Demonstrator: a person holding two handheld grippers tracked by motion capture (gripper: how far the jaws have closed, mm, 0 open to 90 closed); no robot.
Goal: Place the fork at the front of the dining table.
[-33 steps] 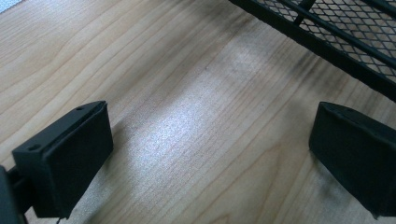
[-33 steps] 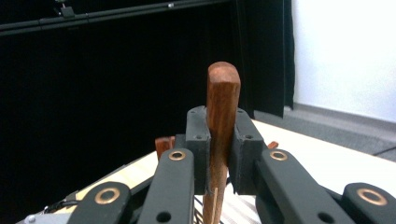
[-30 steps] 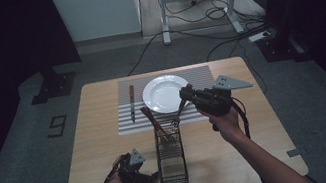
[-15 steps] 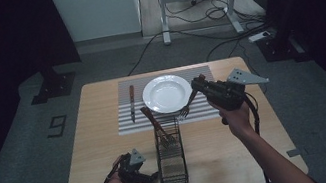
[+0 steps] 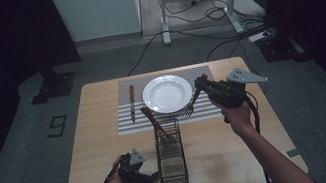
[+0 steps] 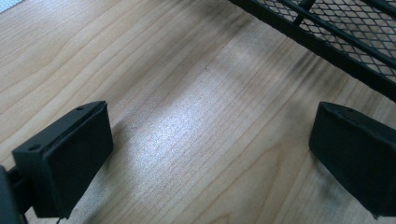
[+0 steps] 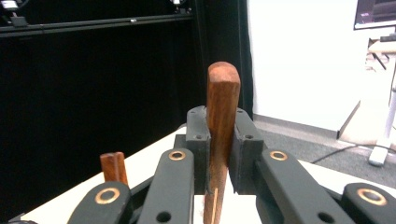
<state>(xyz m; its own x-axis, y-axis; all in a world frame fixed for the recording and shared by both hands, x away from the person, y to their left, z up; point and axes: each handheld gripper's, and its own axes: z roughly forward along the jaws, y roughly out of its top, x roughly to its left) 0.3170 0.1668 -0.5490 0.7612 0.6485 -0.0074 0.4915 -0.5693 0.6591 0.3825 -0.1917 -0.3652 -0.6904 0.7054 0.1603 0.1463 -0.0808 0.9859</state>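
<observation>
Carried rightward off the plate [image 5: 167, 94], my right gripper [image 5: 199, 85] clamped the wood-handled fork [image 5: 192, 102] above the striped mat [image 5: 205, 113], left gripper [image 5: 152, 178] idle and open beside the basket [image 5: 173, 171]; next, I judged, laying the fork right of the plate.

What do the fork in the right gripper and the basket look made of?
Wooden-handled fork: reddish-brown wood with a smooth rounded end and visible grain; its tines look like grey metal. Black mesh basket: apparently dark-coated metal, judging by its fine mesh and thin bars.

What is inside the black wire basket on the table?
In the wire basket, one utensil with a brown wooden handle leans out toward the plate. Its lower end is hidden behind the mesh.
</observation>
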